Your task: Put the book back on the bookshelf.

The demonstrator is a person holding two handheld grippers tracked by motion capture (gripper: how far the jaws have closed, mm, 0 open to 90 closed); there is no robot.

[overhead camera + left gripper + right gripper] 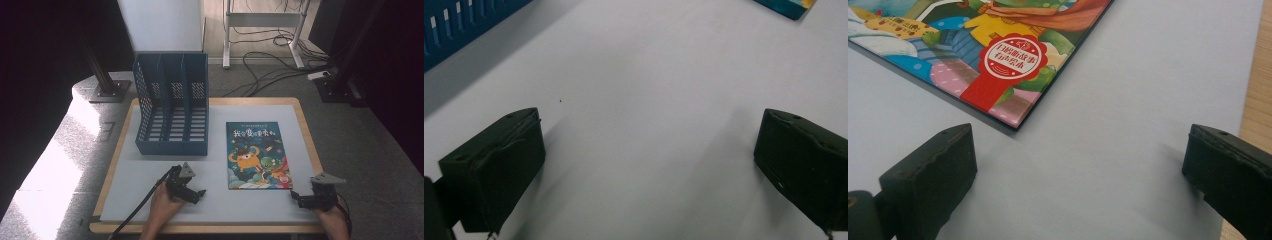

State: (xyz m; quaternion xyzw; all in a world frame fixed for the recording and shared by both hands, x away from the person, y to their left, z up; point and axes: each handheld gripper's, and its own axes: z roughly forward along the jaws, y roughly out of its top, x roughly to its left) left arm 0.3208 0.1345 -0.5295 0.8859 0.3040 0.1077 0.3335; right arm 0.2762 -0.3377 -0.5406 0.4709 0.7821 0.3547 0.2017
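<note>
Standing at the left of the table [120,200], the blue file rack [172,107] has three upright slots, all apparently empty. Just in front of it the left gripper [196,194] rests on the table with jaws spread wide, holding nothing. Right of the rack, a picture book [257,155] lies flat, cover up. It looks thin, light and glossy, likely slippery and a little floppy, so its near corner [1015,120] seems the best hold. The right gripper [300,198], jaws apart and empty, sits just beside that corner.
</note>
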